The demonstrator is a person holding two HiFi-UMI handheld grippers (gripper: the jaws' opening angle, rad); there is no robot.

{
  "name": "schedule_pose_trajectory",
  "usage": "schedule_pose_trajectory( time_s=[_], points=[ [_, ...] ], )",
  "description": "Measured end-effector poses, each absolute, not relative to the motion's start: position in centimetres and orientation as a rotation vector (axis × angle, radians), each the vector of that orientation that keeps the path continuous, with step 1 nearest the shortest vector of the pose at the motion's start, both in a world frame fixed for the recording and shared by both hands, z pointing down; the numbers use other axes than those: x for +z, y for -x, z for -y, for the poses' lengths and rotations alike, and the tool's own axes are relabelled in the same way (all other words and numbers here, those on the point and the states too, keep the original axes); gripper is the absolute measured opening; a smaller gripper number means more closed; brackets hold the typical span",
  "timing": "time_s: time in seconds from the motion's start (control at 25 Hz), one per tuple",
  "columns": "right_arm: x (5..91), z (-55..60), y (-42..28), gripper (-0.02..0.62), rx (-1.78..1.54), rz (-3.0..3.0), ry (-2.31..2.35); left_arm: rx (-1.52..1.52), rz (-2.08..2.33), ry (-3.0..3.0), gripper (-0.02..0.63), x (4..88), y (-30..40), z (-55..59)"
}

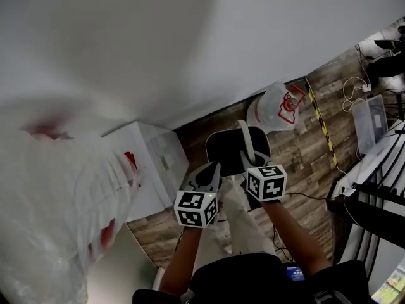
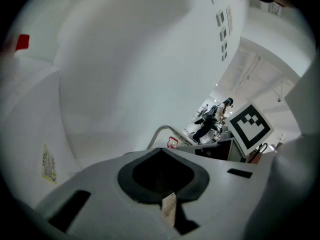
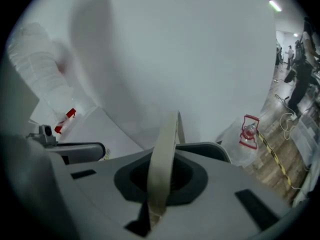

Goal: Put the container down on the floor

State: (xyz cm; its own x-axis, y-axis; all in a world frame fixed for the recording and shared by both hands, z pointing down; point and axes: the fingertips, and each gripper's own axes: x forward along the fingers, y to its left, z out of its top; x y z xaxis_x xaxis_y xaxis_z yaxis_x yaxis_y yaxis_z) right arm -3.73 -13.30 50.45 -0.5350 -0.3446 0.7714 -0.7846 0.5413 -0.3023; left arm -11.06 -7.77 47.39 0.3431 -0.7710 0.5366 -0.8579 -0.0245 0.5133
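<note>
container (image 1: 235, 149) hangs just ahead of both grippers | right gripper (image 3: 151, 218) clamped on its pale handle band (image 3: 164, 154) | left gripper (image 2: 171, 220) pinched on short tan strip (image 2: 168, 203) | likely light, rigid tub, bendy band; carry by band

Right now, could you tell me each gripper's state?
Left gripper: closed on a beige strip.
Right gripper: closed on the container's handle.

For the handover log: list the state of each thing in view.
Container: hangs from strap, seemingly off the floor.
Strap: taut, pinched.
Right gripper: fingers shut on strap.
Left gripper: fingers shut on beige tab.
Bag: bulging, on floor.
</note>
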Motion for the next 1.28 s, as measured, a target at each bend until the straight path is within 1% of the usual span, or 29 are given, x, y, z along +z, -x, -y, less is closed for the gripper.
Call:
schedule_pose_trajectory(
  time_s=[0.2, 0.8, 1.28],
  points=[
    [52.6, 13.0, 3.3, 0.031, 0.876, 2.093, -0.906, 0.098, 1.419, -1.778, 0.015, 49.9, 10.6, 7.7],
    [56.7, 13.4, 2.3, 0.031, 0.917, 2.049, -0.896, 0.114, 1.438, -1.752, 0.015, 53.2, 11.6, 8.6],
    [61.0, 14.6, 1.9, 0.031, 0.857, 2.008, -0.883, 0.114, 1.414, -1.679, 0.015, 59.2, 10.8, 7.6]
  ],
)
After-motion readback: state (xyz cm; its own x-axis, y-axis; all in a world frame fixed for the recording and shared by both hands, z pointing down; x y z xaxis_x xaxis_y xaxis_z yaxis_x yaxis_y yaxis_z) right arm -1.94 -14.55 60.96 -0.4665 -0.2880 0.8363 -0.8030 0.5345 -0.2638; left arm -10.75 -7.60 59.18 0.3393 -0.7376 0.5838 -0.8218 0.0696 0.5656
